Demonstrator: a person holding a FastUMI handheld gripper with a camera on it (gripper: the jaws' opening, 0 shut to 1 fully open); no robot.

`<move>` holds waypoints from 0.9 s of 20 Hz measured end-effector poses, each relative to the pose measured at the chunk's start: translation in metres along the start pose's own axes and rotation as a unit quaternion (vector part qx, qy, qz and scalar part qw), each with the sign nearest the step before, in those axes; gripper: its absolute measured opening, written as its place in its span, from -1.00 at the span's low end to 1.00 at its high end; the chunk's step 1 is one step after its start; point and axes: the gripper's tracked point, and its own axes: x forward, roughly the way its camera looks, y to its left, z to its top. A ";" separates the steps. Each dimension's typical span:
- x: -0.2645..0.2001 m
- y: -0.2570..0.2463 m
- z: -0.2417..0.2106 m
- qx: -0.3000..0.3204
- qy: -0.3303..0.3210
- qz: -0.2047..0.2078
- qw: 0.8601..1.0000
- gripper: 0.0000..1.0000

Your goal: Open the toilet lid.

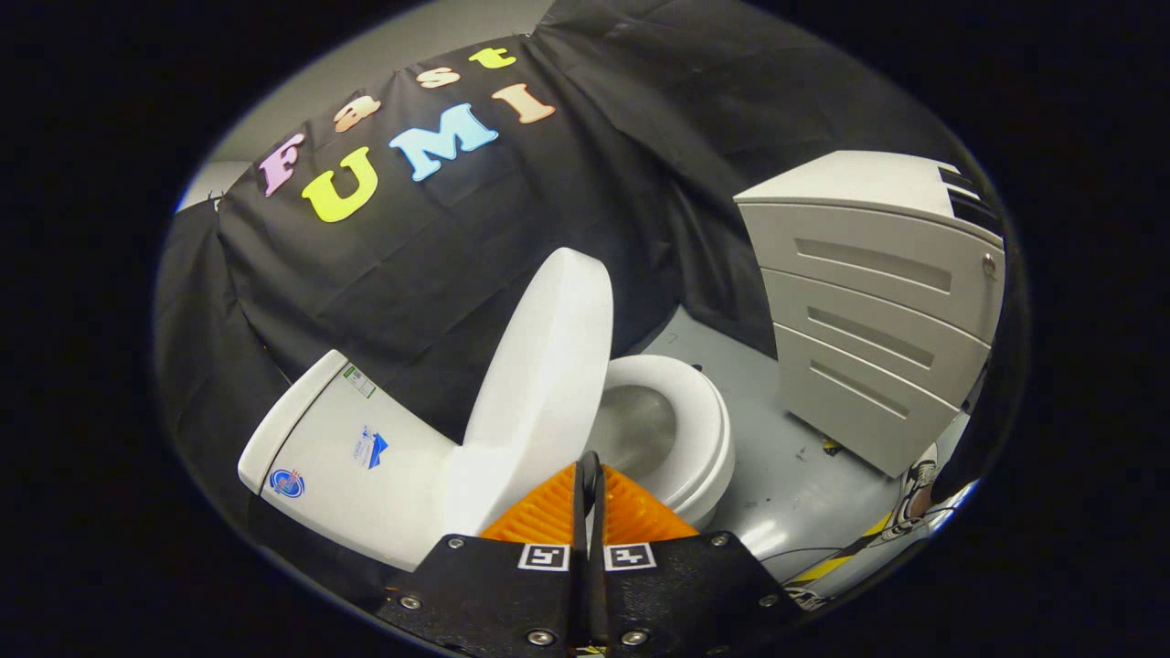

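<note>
While the toilet lid [539, 366] stands raised, fingers [545, 512] pressed together, holding nothing, tips beside the lid's lower edge.

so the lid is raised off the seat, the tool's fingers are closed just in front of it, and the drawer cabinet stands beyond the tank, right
Not quite. The lid is raised off the seat and the tool is shut just in front of it, but the gripper view shows the cabinet on the bowl's side, across from the tank.
</note>
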 end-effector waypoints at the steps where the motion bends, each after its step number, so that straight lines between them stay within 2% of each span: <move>1: -0.002 0.007 0.002 -0.014 -0.005 -0.003 1.000 -1.00; 5: -0.012 0.028 0.011 -0.087 -0.023 -0.017 0.996 -1.00; 18: -0.035 0.087 0.020 -0.154 -0.071 -0.042 0.985 -1.00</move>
